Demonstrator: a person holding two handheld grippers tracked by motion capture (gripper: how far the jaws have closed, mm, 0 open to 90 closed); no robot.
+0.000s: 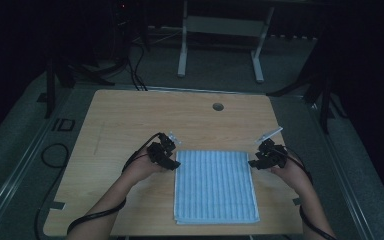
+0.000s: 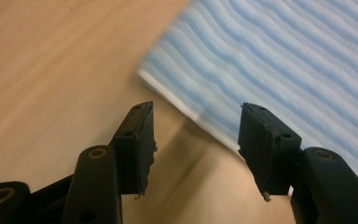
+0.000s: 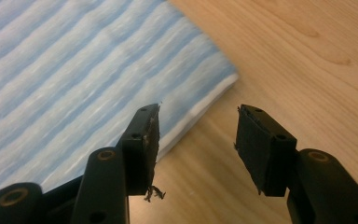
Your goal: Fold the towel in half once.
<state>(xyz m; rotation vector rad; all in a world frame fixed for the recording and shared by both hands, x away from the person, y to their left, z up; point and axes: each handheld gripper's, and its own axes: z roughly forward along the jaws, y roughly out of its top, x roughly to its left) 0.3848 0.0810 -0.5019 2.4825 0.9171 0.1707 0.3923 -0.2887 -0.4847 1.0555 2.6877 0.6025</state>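
A folded blue-and-white striped towel [image 1: 214,186] lies flat on the wooden table [image 1: 130,120], reaching to the near edge. My left gripper [image 1: 172,161] hovers at the towel's far left corner [image 2: 142,73], open, one jaw over bare wood and the other over the cloth edge. My right gripper [image 1: 253,163] sits at the far right corner [image 3: 233,77], also open, straddling the towel's white hem [image 3: 200,112]. Nothing is held between either pair of jaws. In the left gripper view the towel [image 2: 284,60] looks blurred.
A round cable hole [image 1: 218,106] is in the table's far middle. Bare wood spreads left of the towel and beyond it. A white desk frame [image 1: 220,40] stands on the dark floor behind. Black cables [image 1: 55,155] trail off the table's left side.
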